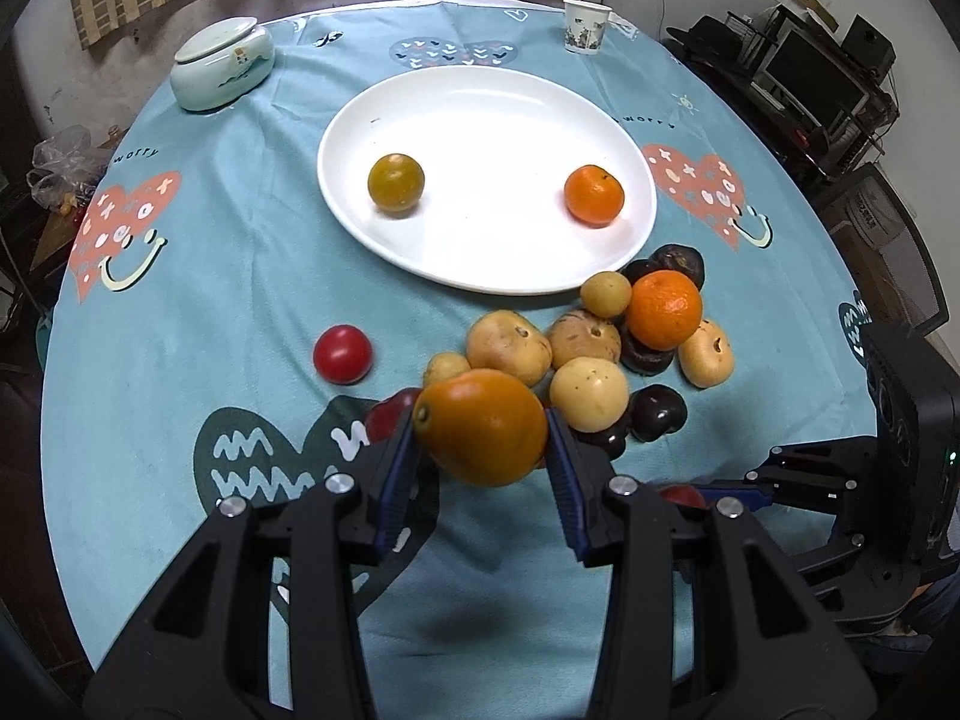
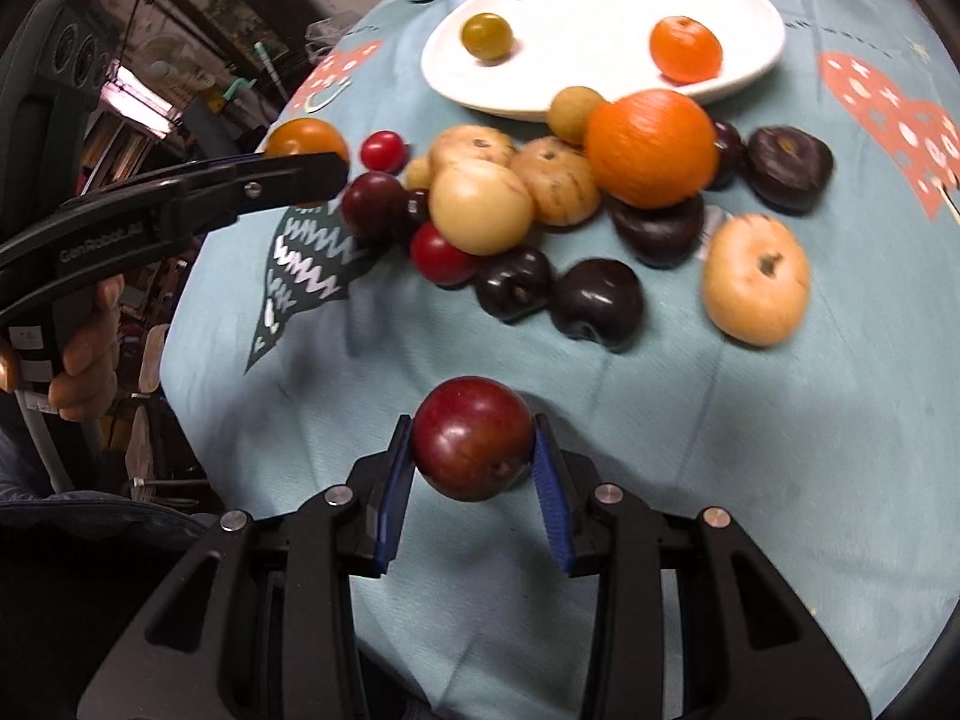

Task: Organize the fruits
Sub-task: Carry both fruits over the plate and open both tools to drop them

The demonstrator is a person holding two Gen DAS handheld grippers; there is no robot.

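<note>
- Right now the left gripper [image 1: 483,435] is pinching an orange-yellow fruit [image 1: 480,427] between its blue pads, clear of the blue tablecloth [image 1: 198,312].
- Over on the other side, the right gripper [image 2: 474,450] is clamped on a dark red plum [image 2: 472,438], also lifted off the cloth.
- From the left wrist view, the white plate [image 1: 486,276] sits at twelve o'clock from the held fruit, carrying a greenish-yellow fruit [image 1: 396,182] and a small orange [image 1: 594,193], well apart.
- At one o'clock, just beside the plate's near rim, there's the pile: a bigger orange [image 1: 664,309] resting on top, tan fruits and dark plums packed around it.
- A red tomato [image 1: 342,353] lies alone at ten o'clock.
- Far back, a lidded ceramic jar [image 1: 221,65] at eleven o'clock, a paper cup [image 1: 585,26] at one.
</note>
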